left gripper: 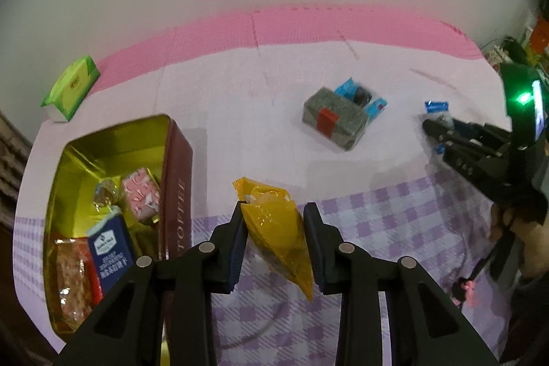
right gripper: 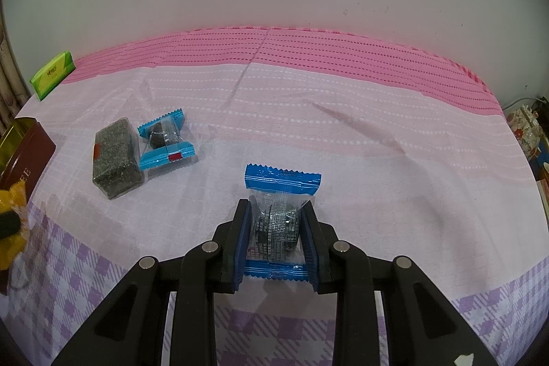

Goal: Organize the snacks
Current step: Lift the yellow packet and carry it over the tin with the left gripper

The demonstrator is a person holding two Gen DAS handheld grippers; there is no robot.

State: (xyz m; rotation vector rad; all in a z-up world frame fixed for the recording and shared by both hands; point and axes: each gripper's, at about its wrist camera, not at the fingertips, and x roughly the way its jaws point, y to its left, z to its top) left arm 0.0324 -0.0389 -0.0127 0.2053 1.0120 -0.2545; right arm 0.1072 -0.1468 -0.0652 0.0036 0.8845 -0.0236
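The left tool carries a yellow snack packet between its pads; the left pad touches the wrapper, but on the right a gap shows, so the hold looks slight and the slick film could slide out before it reaches the open toffee tin just to the left, where other snacks already lie. Tilted as it hangs, the packet may also catch on the tin's rim. The right tool is closed narrow on a blue-ended snack packet lying on the cloth-covered surface; squeezing too hard could crush the dark piece inside, or the crinkly wrapper could slip on lifting. A dark seaweed-like block and another blue packet wait near the tin, untouched.
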